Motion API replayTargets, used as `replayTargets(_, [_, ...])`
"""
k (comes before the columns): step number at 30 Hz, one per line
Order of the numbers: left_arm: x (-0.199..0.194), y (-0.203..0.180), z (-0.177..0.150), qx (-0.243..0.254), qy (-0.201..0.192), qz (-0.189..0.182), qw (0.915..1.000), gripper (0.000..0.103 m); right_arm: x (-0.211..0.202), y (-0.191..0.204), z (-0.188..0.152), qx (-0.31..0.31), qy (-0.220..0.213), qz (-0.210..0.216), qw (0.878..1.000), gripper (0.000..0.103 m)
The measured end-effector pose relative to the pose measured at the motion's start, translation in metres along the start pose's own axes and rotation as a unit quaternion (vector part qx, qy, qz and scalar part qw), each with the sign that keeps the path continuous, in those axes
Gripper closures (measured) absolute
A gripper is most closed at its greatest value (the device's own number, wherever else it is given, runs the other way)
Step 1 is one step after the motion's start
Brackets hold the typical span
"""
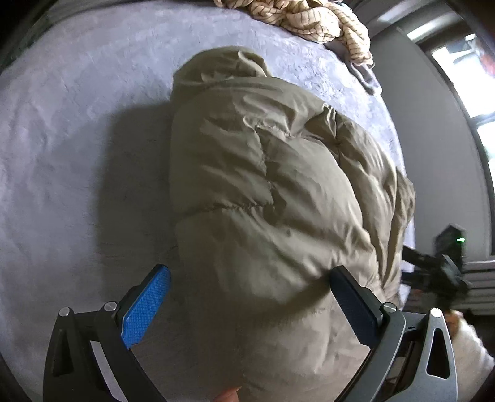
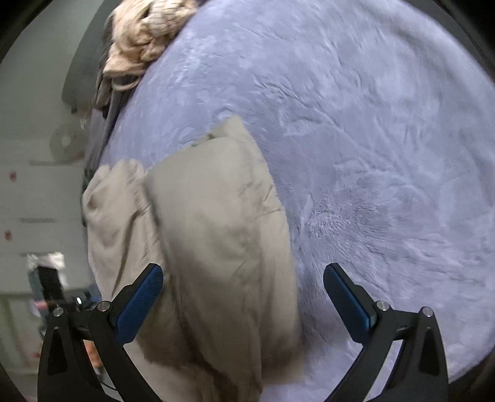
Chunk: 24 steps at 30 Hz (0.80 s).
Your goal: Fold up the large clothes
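A puffy khaki jacket (image 1: 272,185) lies folded lengthwise on a lilac plush blanket (image 1: 77,154). My left gripper (image 1: 250,278) is open and hovers over the jacket's near end; the jacket bulges between its blue fingers (image 1: 145,306). In the right wrist view the same jacket (image 2: 216,235) lies along the bed's left edge, with a lighter part (image 2: 114,216) hanging toward that edge. My right gripper (image 2: 244,275) is open above the jacket's near end, holding nothing. The right gripper also shows blurred in the left wrist view (image 1: 439,272).
A crumpled cream checked cloth (image 1: 309,18) lies at the far end of the bed, also in the right wrist view (image 2: 145,34). A grey wall and a window (image 1: 464,71) stand beyond the bed. The blanket (image 2: 371,154) spreads wide to the right.
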<state>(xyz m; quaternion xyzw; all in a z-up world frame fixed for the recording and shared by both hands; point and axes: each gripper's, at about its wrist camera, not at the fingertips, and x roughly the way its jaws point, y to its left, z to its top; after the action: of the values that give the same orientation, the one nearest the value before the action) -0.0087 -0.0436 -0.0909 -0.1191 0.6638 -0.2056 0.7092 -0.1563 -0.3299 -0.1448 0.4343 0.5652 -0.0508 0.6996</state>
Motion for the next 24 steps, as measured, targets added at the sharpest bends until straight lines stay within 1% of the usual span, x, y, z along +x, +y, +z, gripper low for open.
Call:
replayTargets(2, [0.006,0.007,0.004,-0.013,0.006,-0.029,0.9995,0.000,0.012,-0.009,0.005,0.022,0.009,0.021,0.999,0.000])
replayTargets(4, [0.012,0.015,0.009,-0.021,0.012,-0.056,0.9981,0.000,0.020,-0.012,0.009,0.036,0.016,0.052,0.998,0.000])
replayTargets(7, [0.017,0.025,0.016,-0.028,0.016,-0.088,0.9956,0.000,0.023,-0.006,0.013,0.039,0.016,0.134,0.990,0.000])
replayTargets(9, [0.017,0.031,0.020,-0.032,0.012,-0.111,0.9933,0.000,0.019,0.007,0.015,0.015,0.021,0.168,0.985,0.000])
replayTargets(11, [0.017,0.036,0.022,-0.035,0.012,-0.126,0.9913,0.000,0.016,0.022,0.015,-0.021,0.028,0.162,0.986,0.000])
replayTargets(12, [0.018,0.037,0.024,-0.034,0.013,-0.133,0.9905,0.000,0.015,0.032,0.015,-0.051,0.035,0.145,0.988,0.000])
replayTargets(14, [0.020,0.037,0.027,-0.027,0.014,-0.134,0.9905,0.000,0.018,0.051,0.014,-0.109,0.053,0.102,0.987,0.000])
replayTargets(17, [0.026,0.034,0.033,-0.011,0.016,-0.123,0.9922,0.000,0.038,0.074,0.013,-0.179,0.088,0.025,0.980,0.000])
replayTargets(19, [0.034,0.037,0.042,-0.004,0.020,-0.118,0.9927,0.000,0.053,0.075,0.020,-0.179,0.102,0.007,0.979,0.000])
replayTargets(21, [0.042,0.041,0.046,-0.005,0.025,-0.123,0.9921,0.000,0.064,0.068,0.030,-0.158,0.105,0.013,0.982,0.000])
replayTargets(23, [0.051,0.049,0.050,-0.019,0.037,-0.142,0.9890,0.000,0.073,0.058,0.042,-0.134,0.113,0.023,0.984,0.000])
replayTargets(24, [0.056,0.052,0.051,-0.022,0.043,-0.159,0.9861,0.000,0.078,0.053,0.046,-0.123,0.120,0.034,0.984,0.000])
